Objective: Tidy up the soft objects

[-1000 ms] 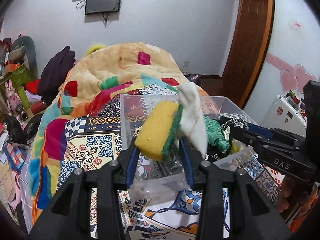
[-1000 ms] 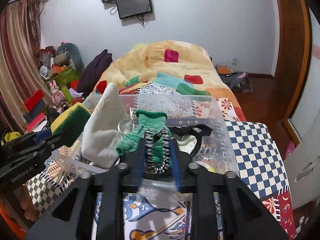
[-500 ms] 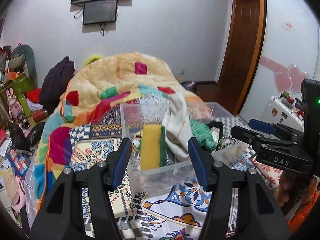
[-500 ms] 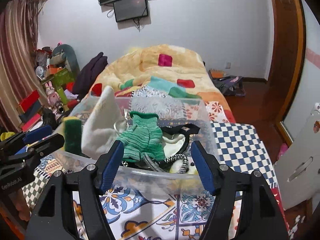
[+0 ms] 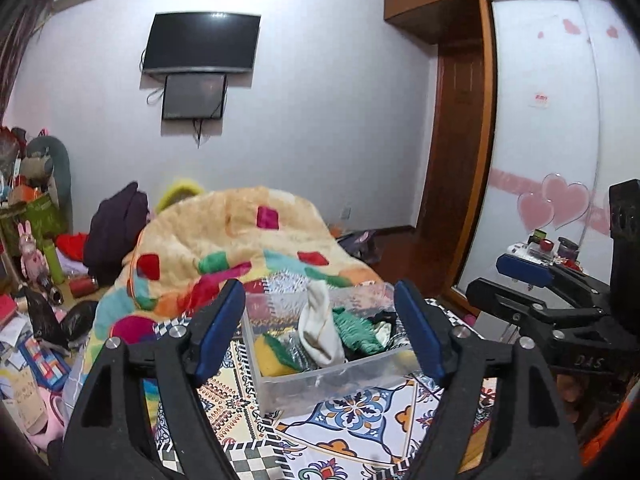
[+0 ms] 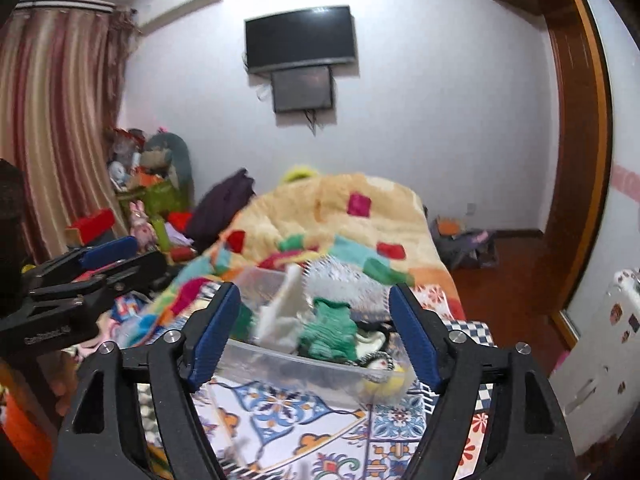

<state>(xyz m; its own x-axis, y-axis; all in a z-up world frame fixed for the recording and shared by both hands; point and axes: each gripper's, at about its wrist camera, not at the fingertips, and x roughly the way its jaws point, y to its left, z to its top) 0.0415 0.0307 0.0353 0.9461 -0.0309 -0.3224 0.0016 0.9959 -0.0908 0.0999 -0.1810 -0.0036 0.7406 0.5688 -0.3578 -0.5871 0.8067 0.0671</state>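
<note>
- Hovering above a patterned bedspread (image 5: 352, 420), the left gripper (image 5: 320, 332) has its jaws spread wide and holds nothing; beyond them a clear plastic bin (image 5: 332, 380) stands on the bed, holding a yellow-and-green sponge (image 5: 274, 354) at its near left, a white sock (image 5: 320, 328) standing up at the middle, and a green knitted piece (image 5: 354, 330) to its right. The right gripper (image 5: 524, 276) shows at the frame's right edge.
- Seen from the right wrist, the right gripper (image 6: 316, 332) is likewise wide apart and empty, and the same bin (image 6: 288, 364) carries the white sock (image 6: 280, 320), the green knit (image 6: 330, 330) and a black-and-white cord (image 6: 376, 362) at the front corner. This view is blurred.
- Judging by both views, the soft items are gathered in the bin and none lies loose on the visible bedspread; the sorting looks finished or close to it.
</note>
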